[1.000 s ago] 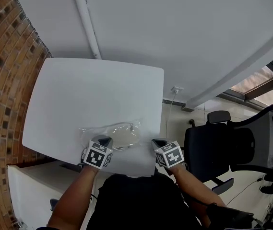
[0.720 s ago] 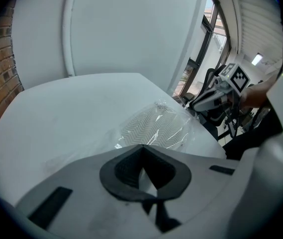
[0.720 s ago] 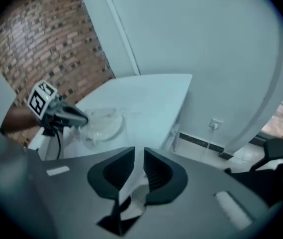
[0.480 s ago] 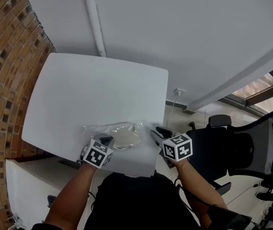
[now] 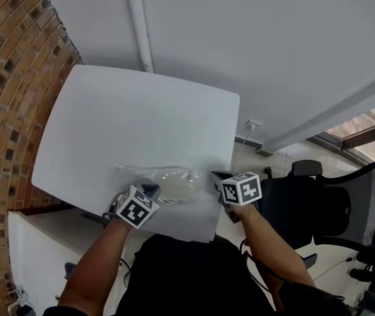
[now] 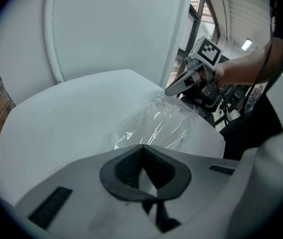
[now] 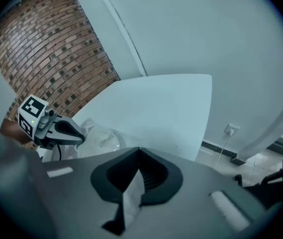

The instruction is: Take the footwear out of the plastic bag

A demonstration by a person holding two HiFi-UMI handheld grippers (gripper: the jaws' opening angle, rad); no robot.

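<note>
Clear plastic bag [image 5: 167, 180] seemingly pinched by down-tilted left gripper [image 5: 149, 190] and just-closed right gripper [image 5: 215, 176].

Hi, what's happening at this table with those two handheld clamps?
A person holds a gripper in each hand at a white table. The left gripper pinches one end of a clear plastic bag; the right gripper has just closed on the other end. The pale chevron-soled footwear is still inside, lying on the table.
</note>
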